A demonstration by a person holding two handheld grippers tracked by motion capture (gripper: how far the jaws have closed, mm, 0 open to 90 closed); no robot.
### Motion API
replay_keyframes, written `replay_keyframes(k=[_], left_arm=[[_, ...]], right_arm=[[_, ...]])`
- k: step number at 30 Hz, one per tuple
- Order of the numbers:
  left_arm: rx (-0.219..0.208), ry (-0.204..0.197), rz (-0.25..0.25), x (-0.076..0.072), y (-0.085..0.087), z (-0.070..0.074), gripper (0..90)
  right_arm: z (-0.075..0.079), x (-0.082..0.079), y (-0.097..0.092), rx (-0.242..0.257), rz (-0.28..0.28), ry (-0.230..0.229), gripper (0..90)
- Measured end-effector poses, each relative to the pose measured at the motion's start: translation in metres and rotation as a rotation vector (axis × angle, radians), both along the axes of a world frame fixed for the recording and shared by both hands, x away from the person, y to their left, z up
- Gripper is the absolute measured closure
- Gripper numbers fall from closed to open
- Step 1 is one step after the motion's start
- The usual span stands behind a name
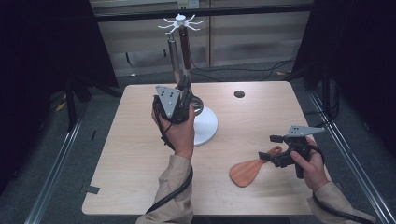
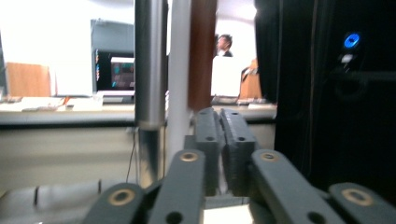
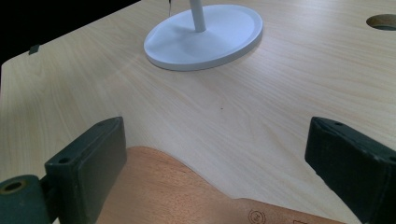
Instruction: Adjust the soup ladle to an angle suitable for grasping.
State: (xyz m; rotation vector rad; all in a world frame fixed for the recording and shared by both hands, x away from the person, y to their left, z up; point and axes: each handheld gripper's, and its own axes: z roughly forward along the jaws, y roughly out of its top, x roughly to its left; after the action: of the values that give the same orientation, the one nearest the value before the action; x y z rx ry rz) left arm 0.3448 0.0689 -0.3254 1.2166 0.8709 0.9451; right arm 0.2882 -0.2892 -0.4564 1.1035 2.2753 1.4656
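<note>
The left hand (image 1: 180, 130) is raised upright at the white rack (image 1: 205, 126), its tongs (image 2: 219, 140) closed on nothing beside the hanging utensils (image 1: 184, 46). The right hand (image 1: 310, 163) rests low on the worktop (image 1: 140, 154), its tongs (image 3: 215, 154) wide open over the wooden spatula (image 1: 247, 171) lying flat.
</note>
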Motion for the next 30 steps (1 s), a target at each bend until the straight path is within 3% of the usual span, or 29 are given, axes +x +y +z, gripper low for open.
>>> replay_keyframes(k=[3, 9, 22, 30], left_arm=[[-0.016, -0.062, -0.017, -0.001, -0.001, 0.01, 90.0], [-0.02, -0.126, -0.04, 0.0, -0.002, 0.025, 90.0], [-0.017, -0.204, -0.049, 0.004, -0.009, 0.055, 90.0], [-0.01, -0.209, -0.031, 0.013, -0.008, 0.069, 90.0]], right_arm=[[0.0, 0.0, 0.0, 0.001, 0.001, 0.0, 5.0], [0.001, 0.0, 0.0, 0.003, -0.002, 0.001, 5.0], [0.0, 0.0, 0.001, 0.001, 0.003, -0.001, 5.0], [0.0, 0.0, 0.001, 0.003, 0.004, 0.003, 5.0]])
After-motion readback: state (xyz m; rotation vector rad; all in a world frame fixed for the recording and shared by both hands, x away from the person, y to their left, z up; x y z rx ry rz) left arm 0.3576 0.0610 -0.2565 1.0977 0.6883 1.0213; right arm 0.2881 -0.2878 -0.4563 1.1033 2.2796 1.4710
